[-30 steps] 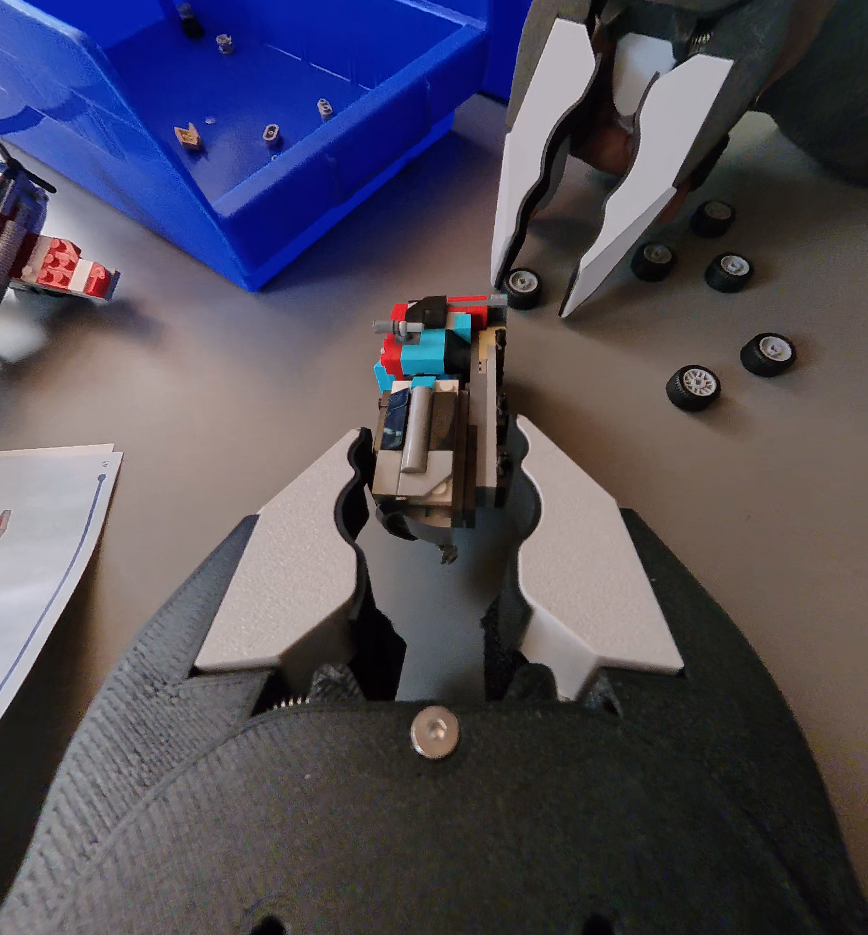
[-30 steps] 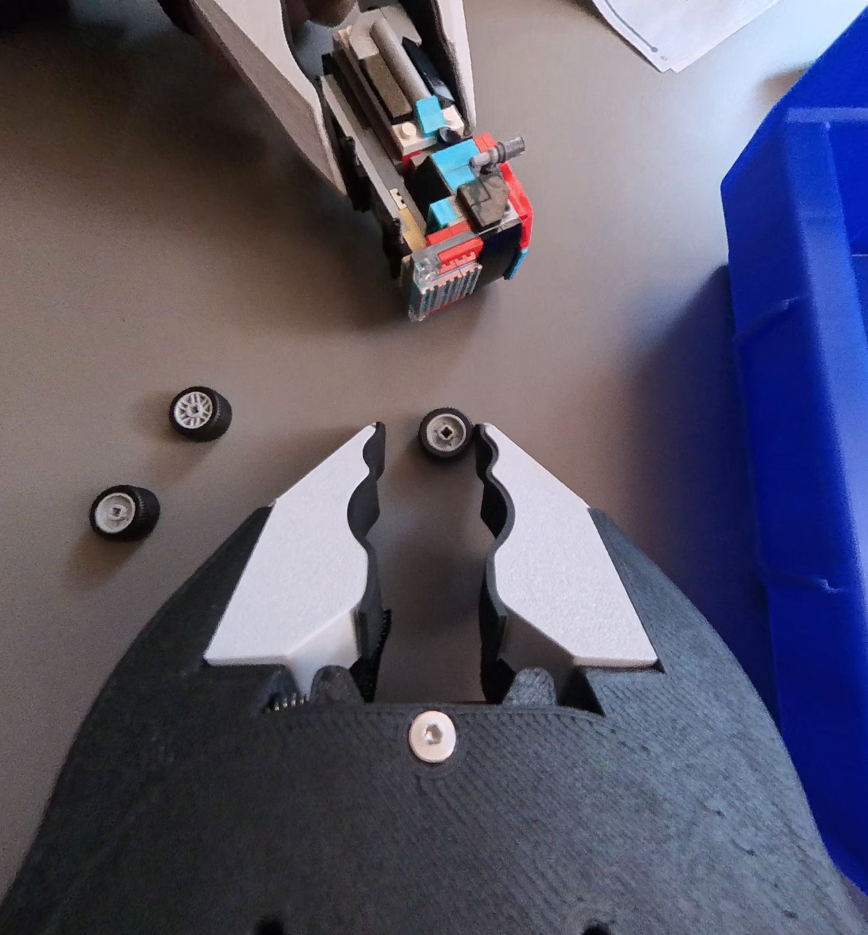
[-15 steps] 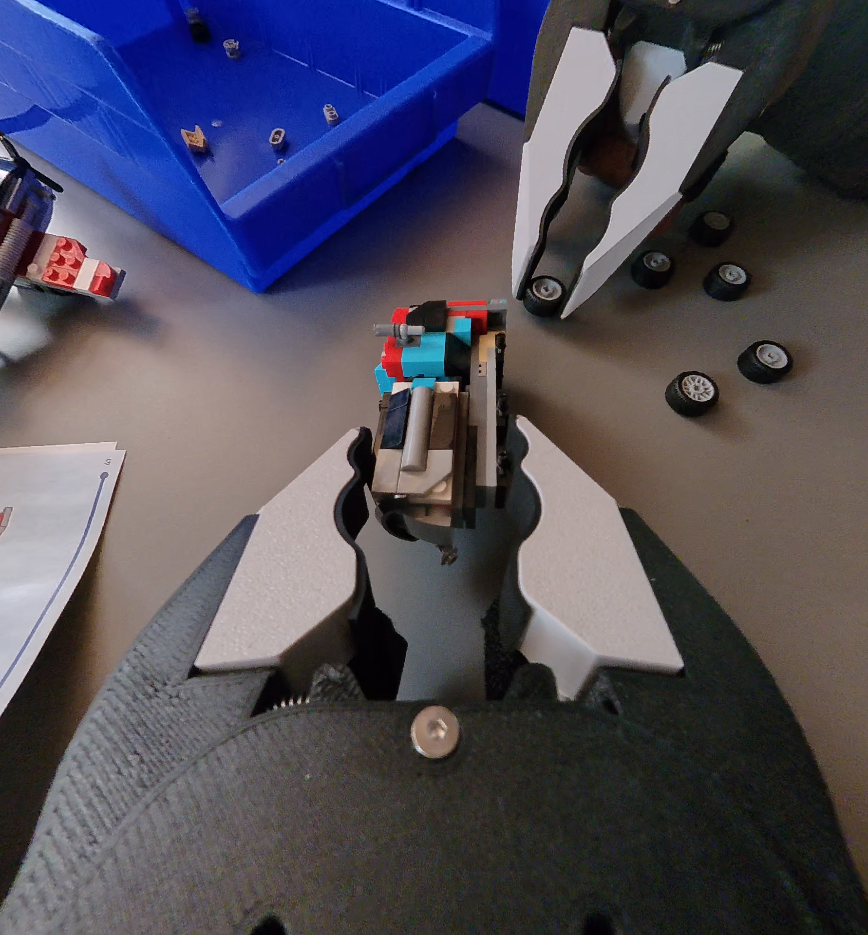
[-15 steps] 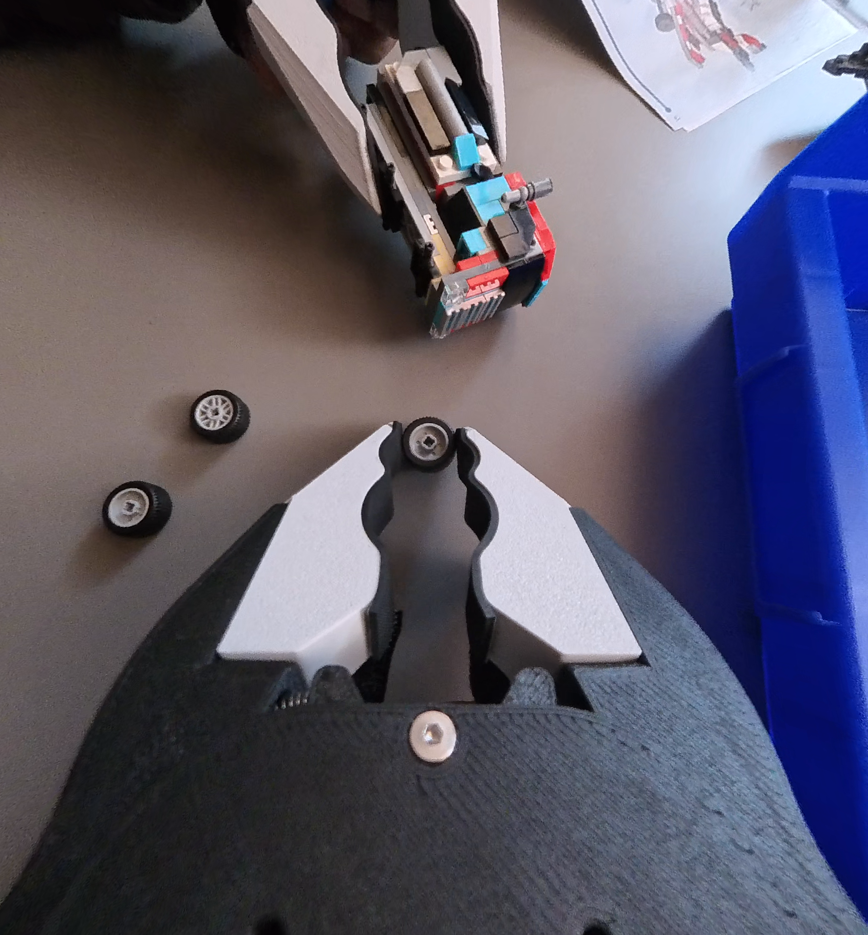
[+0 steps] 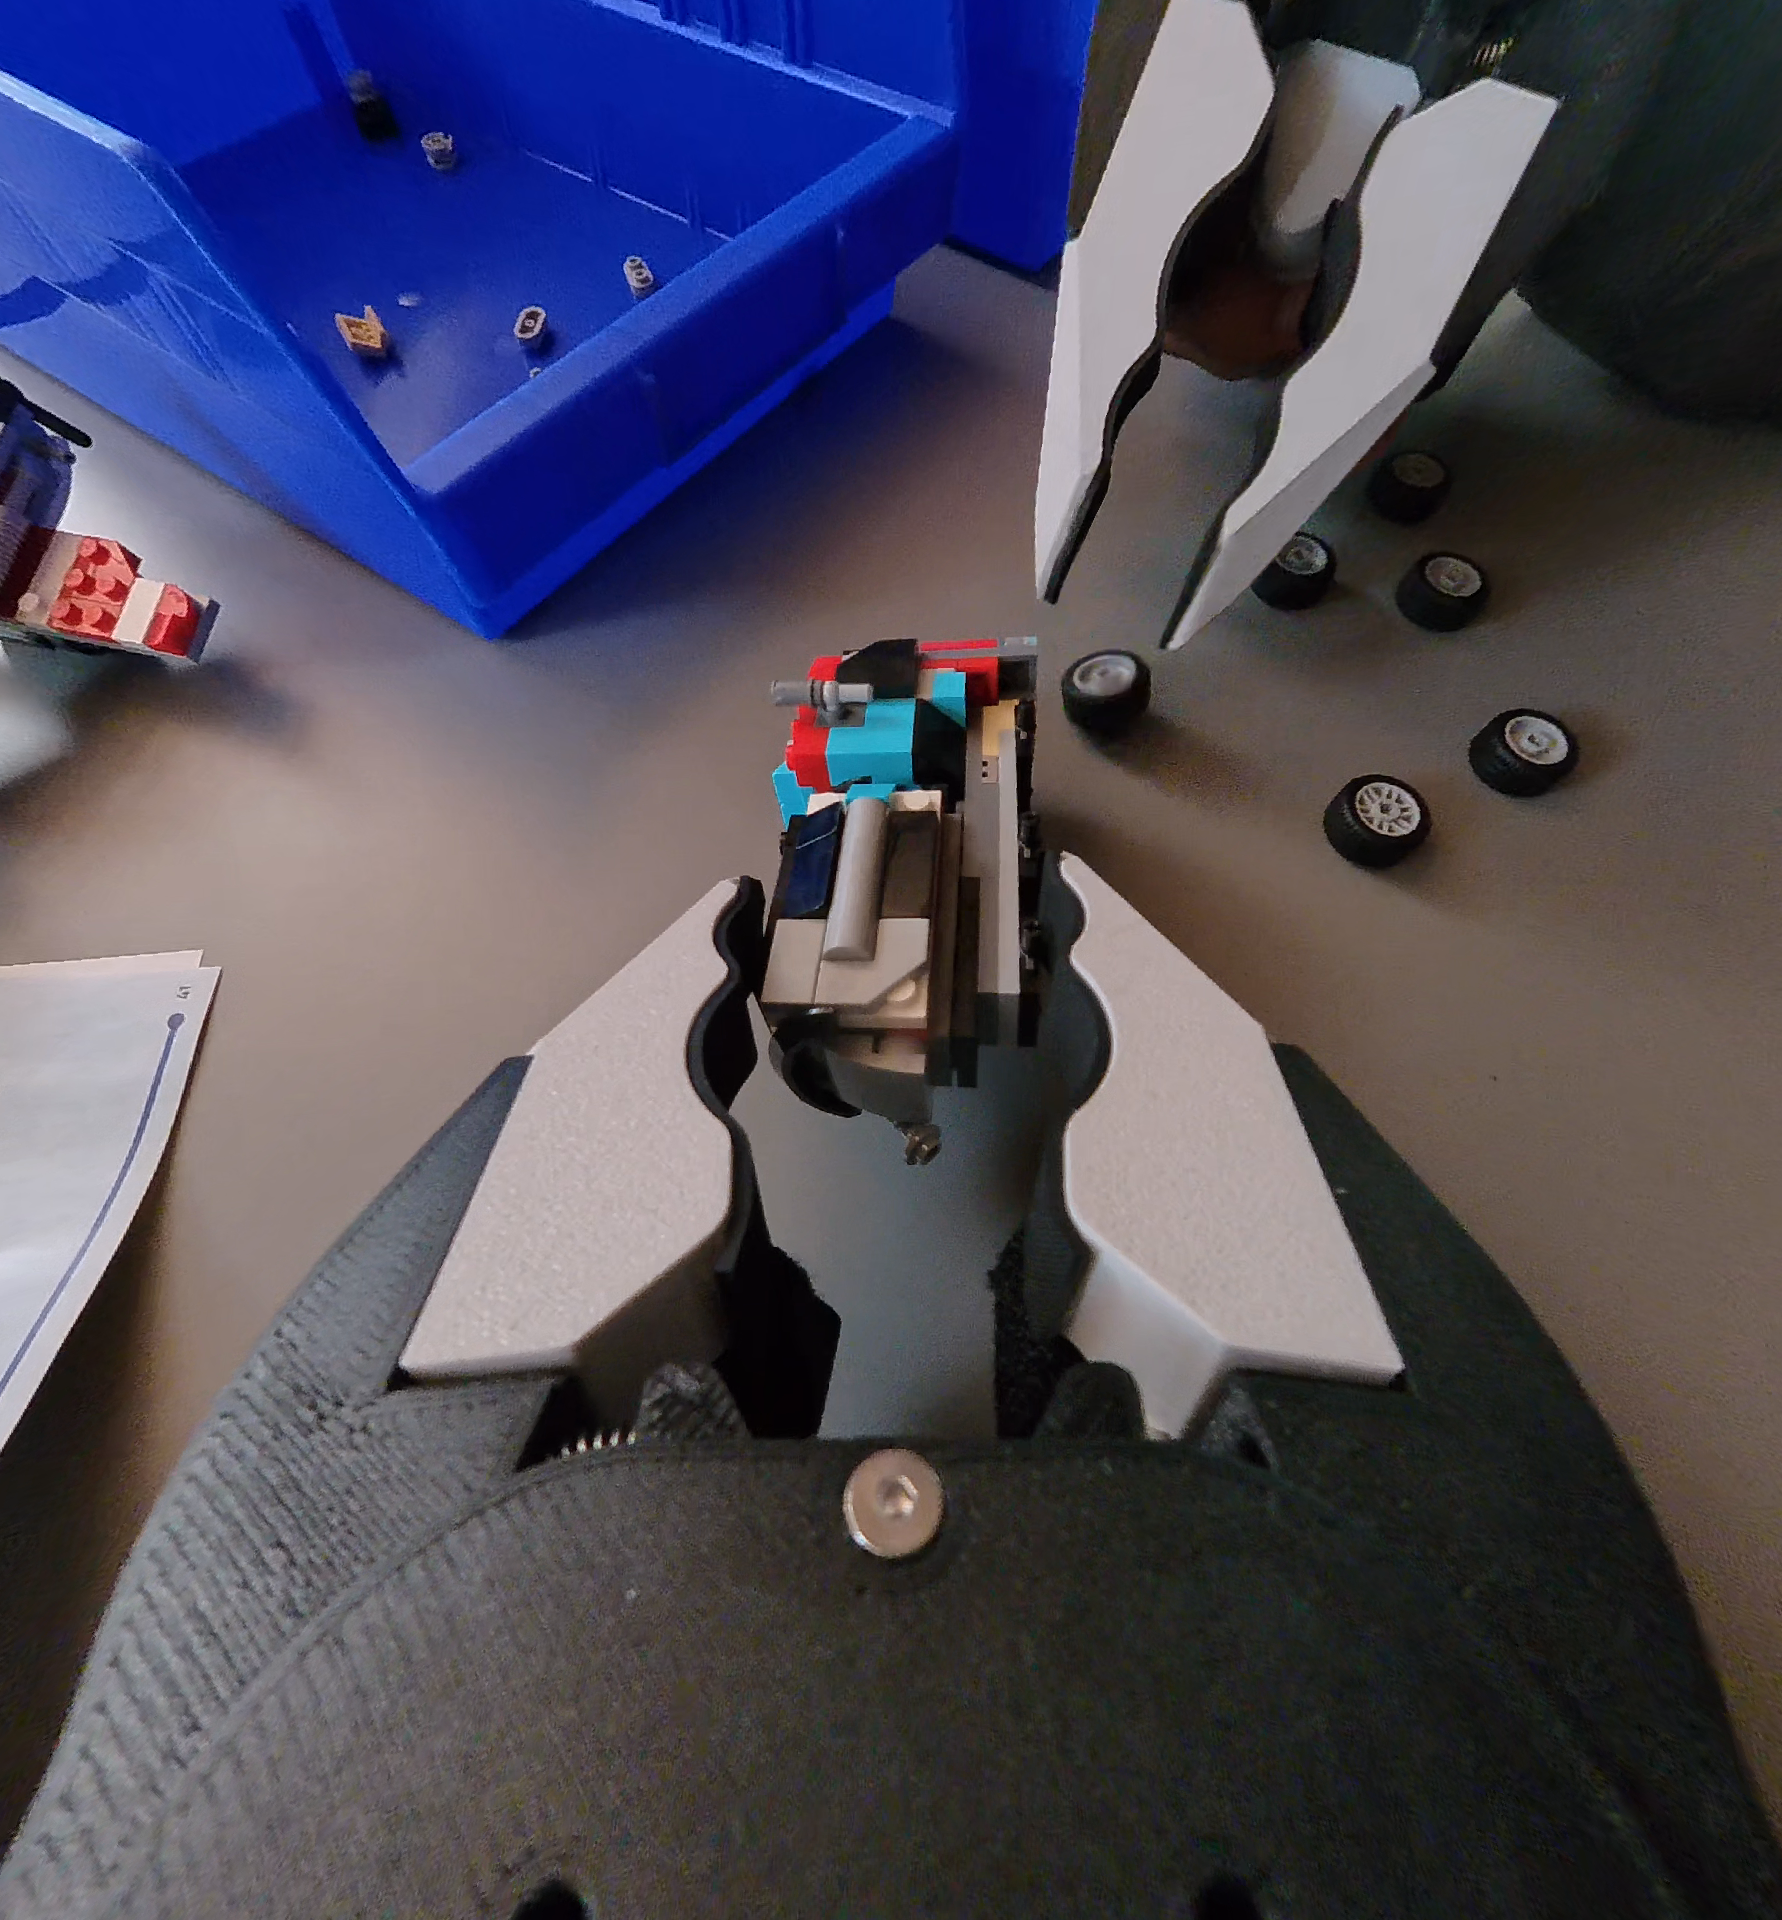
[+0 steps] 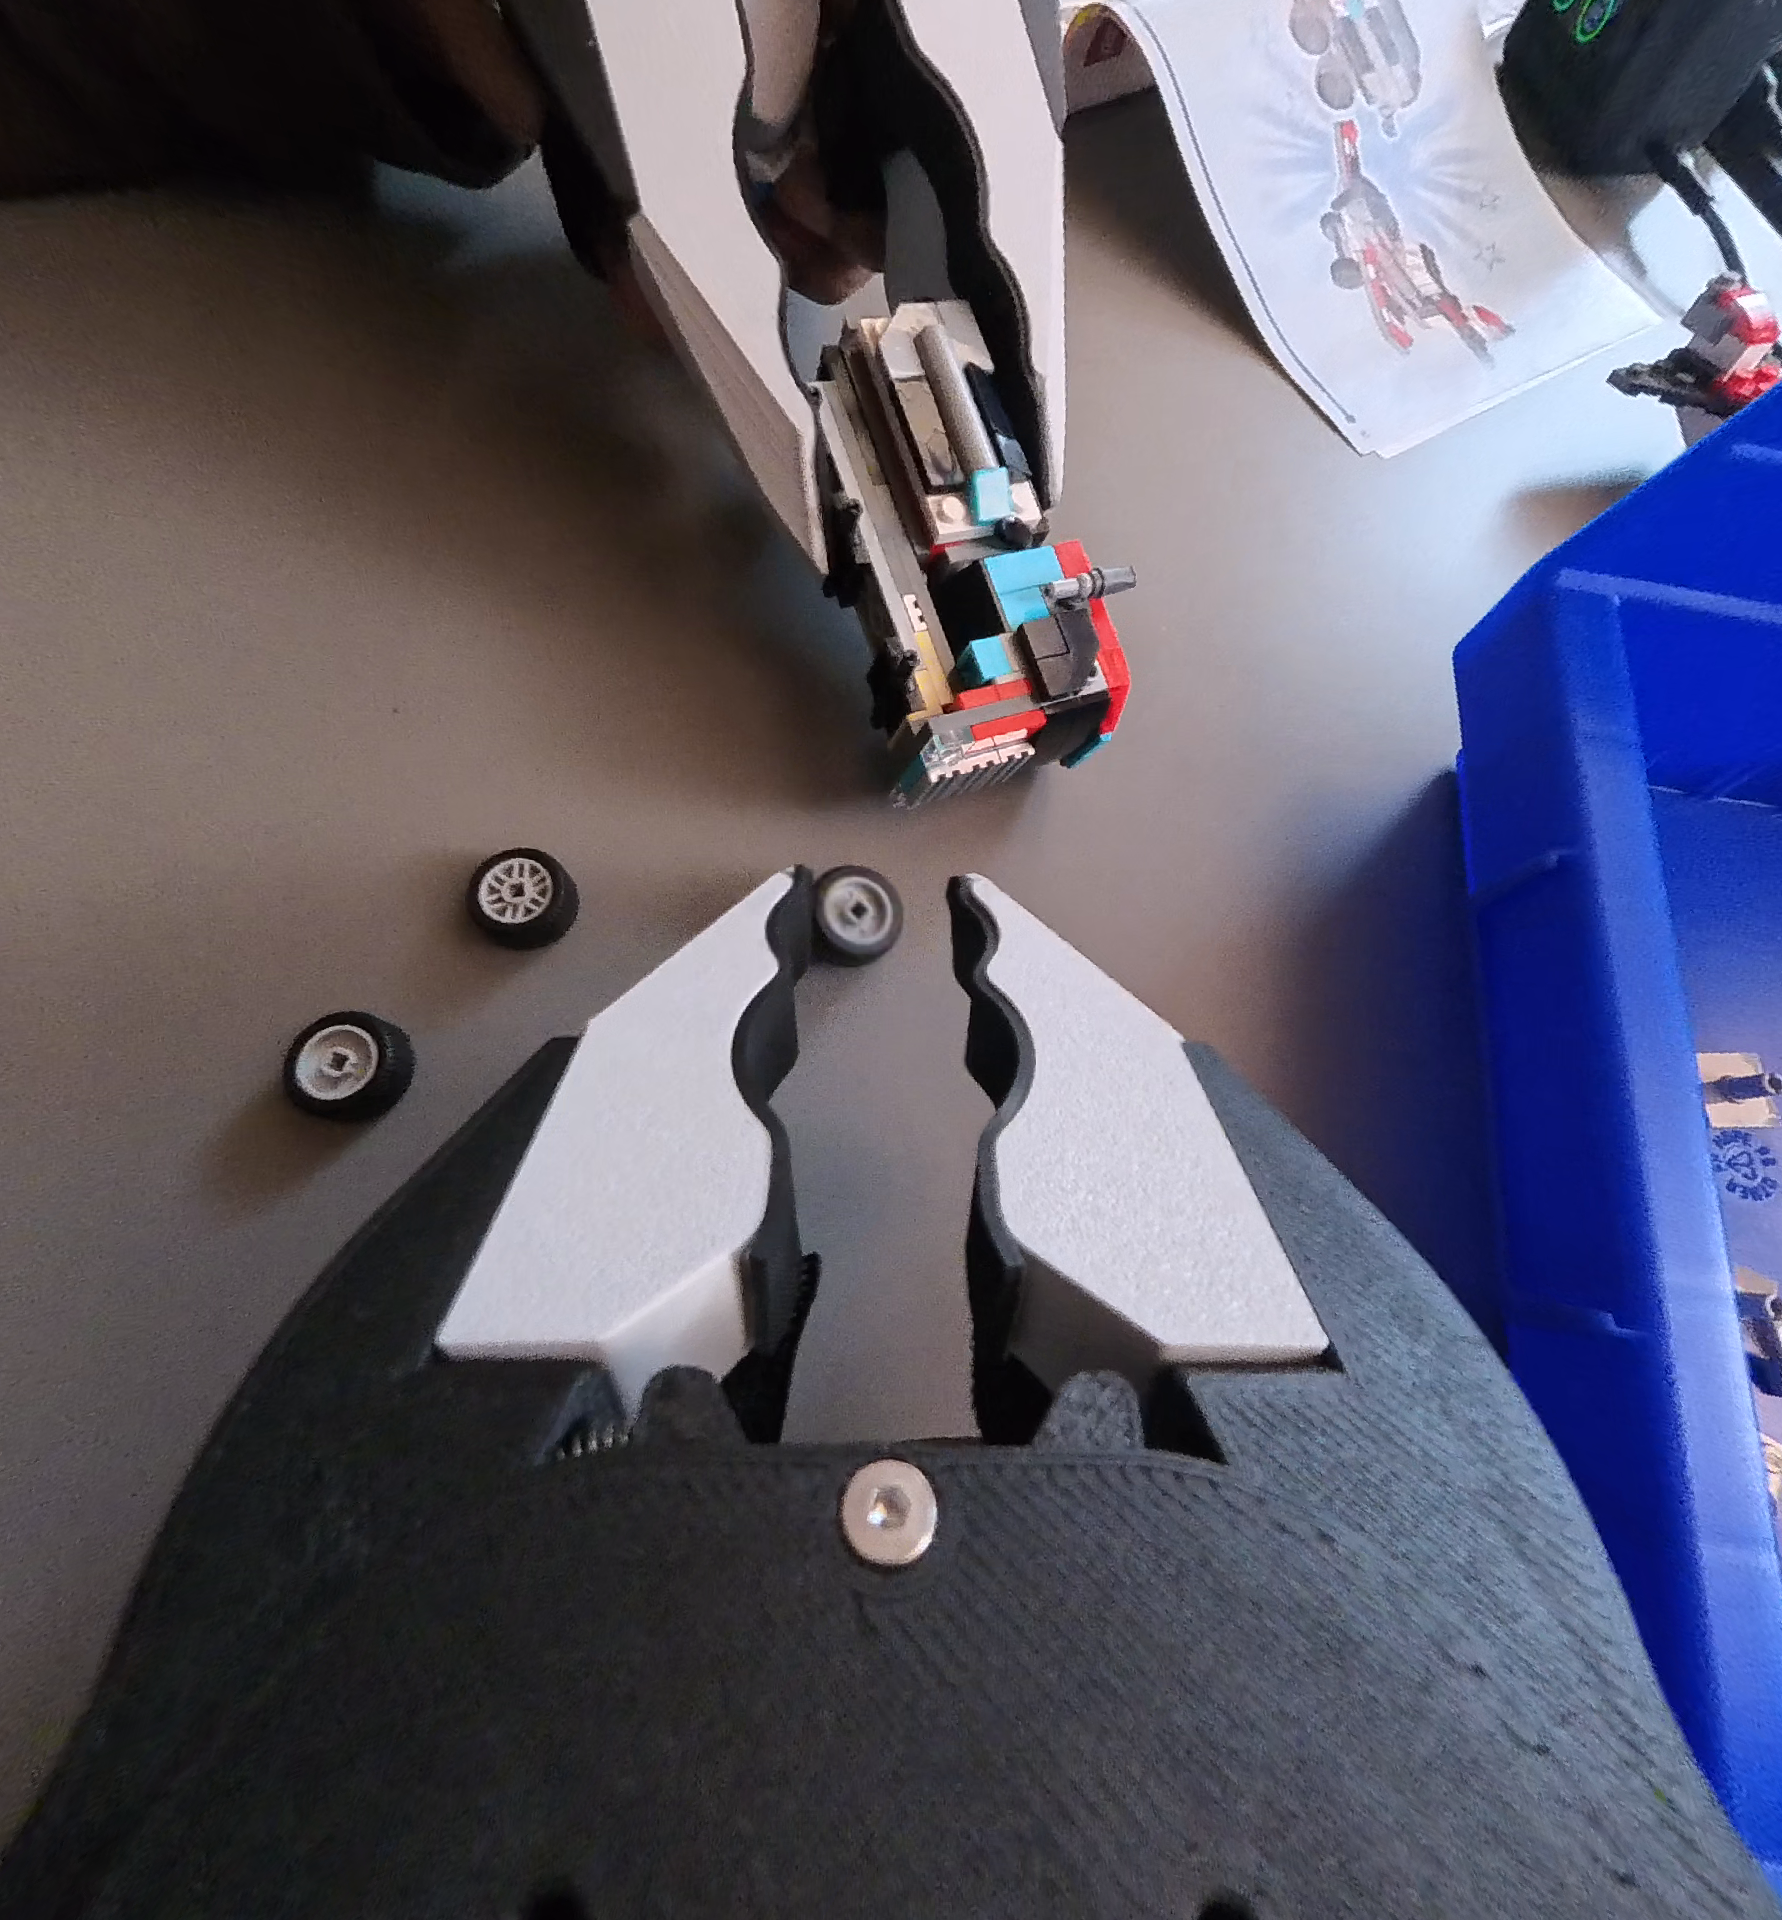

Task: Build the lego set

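Note:
My left gripper is shut on the rear of a small brick vehicle in grey, teal, red and black. The vehicle has no wheels on it, and its front end is down by the dark table. The right wrist view shows the same grasp on the vehicle. My right gripper is open. A small black wheel with a grey hub lies by its left fingertip, with a gap to the other finger. In the left wrist view the right gripper hovers just above that wheel.
Several more loose wheels lie on the table. A blue bin holding small parts stands beyond the vehicle, and shows at the right in the right wrist view. An instruction sheet and another red-and-white brick model lie at the left. The gap from one gripper's tips to the other's is roughly 8 cm.
My right gripper closed on the wheel half a second ago, then opened and lifted. The wheel left the grasp and lies on the table. The left gripper kept its hold on the vehicle.

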{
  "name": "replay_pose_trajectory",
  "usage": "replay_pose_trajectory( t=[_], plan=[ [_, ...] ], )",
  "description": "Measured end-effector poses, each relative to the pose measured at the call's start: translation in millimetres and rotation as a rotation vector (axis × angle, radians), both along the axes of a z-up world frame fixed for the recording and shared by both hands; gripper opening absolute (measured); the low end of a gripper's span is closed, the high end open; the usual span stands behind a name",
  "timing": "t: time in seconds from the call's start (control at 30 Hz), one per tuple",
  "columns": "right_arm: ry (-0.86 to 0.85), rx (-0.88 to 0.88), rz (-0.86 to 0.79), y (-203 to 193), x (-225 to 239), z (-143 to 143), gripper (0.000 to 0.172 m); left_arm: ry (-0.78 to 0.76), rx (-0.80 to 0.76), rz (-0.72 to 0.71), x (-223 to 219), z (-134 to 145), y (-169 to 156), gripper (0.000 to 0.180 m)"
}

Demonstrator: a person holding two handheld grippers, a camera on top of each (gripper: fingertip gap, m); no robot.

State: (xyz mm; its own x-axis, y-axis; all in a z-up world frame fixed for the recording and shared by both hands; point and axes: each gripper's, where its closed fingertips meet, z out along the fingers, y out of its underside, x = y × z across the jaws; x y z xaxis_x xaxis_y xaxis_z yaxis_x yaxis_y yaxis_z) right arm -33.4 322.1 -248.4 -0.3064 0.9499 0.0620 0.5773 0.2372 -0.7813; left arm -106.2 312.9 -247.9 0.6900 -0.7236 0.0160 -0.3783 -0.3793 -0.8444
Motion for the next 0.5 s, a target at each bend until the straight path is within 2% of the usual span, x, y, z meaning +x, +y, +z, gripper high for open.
replay_pose_trajectory(
  t=[0.33,0.5],
  plan=[
    [-0.154,-0.003,0.034,-7,14,-25,0.034,-0.005,-0.004,0.003,0,0,0,0.056],
    [-0.133,-0.013,0.051,-14,8,-24,0.021,-0.013,-0.01,0.006,-1,0,1,0.055]
  ],
)
